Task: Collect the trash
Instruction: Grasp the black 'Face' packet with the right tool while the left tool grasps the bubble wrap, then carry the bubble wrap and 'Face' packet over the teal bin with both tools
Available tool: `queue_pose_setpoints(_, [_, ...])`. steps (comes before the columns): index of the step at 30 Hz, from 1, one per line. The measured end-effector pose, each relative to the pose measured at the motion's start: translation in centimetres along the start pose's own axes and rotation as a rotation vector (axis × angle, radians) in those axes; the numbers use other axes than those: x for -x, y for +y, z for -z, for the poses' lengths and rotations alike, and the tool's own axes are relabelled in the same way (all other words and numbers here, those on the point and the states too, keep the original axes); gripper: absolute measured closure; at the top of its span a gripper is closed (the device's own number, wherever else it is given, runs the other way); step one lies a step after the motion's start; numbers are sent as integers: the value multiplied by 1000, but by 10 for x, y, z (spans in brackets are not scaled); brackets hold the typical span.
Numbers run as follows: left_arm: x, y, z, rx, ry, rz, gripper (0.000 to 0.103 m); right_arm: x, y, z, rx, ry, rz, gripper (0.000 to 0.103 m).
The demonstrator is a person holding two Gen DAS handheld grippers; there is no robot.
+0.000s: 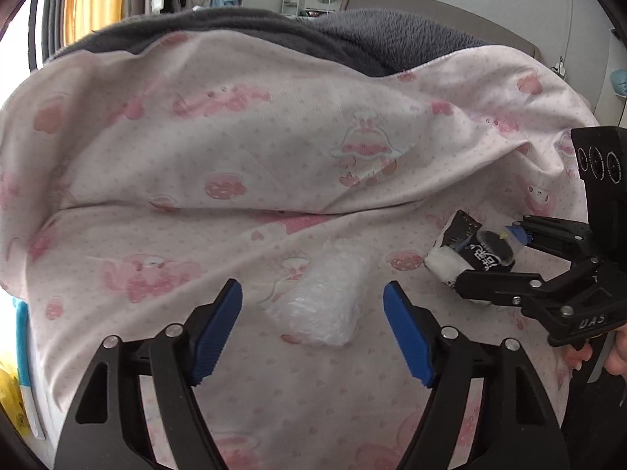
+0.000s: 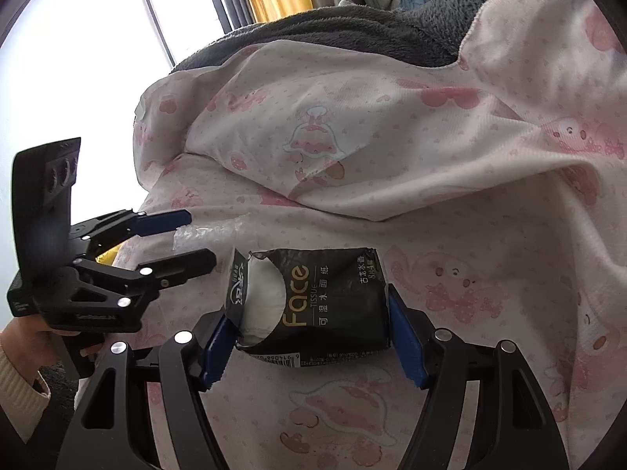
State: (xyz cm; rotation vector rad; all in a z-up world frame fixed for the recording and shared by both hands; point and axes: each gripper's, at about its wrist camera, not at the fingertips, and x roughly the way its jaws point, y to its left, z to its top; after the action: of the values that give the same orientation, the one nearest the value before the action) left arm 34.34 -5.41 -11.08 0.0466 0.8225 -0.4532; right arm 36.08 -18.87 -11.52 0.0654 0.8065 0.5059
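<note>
With my right gripper (image 2: pixel 313 333) pinching the black tissue pack (image 2: pixel 317 305) just above the bed sheet (image 1: pixel 235 149), my left gripper (image 1: pixel 313 329), fingers spread, straddles the clear plastic wrapper (image 1: pixel 325 301) lying ungrabbed, so nothing looks binned yet.

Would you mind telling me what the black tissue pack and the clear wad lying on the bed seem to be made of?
The tissue pack looks like thin glossy plastic film: it crinkles, has printed lettering and is torn open, showing soft white tissue inside. The clear wad seems to be bubble wrap or similar translucent plastic film, judging by its bumpy, shiny surface. Both lie on a pink printed bedsheet of matte fabric.
</note>
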Motion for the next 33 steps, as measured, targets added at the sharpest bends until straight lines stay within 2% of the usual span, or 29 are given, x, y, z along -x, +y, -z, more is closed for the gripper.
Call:
queue_pose_setpoints(2, [-5, 0, -3, 8, 5, 17, 30, 0, -2, 2, 1, 6, -3, 32])
queue_pose_setpoints(7, [-16, 2, -5, 24, 27, 32, 49, 1, 0, 0, 11, 19, -2, 32])
queue_pose_setpoints(12, [-13, 2, -3, 26, 21, 58, 62, 7, 7, -3, 22, 8, 8, 32])
queue_pose_setpoints(18, [9, -5, -3, 14, -13, 37, 63, 14, 18, -6, 19, -2, 8, 32])
queue_pose_setpoints(23, [40, 1, 3, 26, -38, -37, 63, 19, 34, -8, 5, -12, -3, 32])
queue_pose_setpoints(28, [77, 21, 10, 85, -82, -88, 63, 26, 61, -5, 23, -15, -2, 32])
queue_pose_setpoints(33, [111, 44, 31, 158, -100, -163, 63, 25, 84, 2, 39, -4, -10, 32])
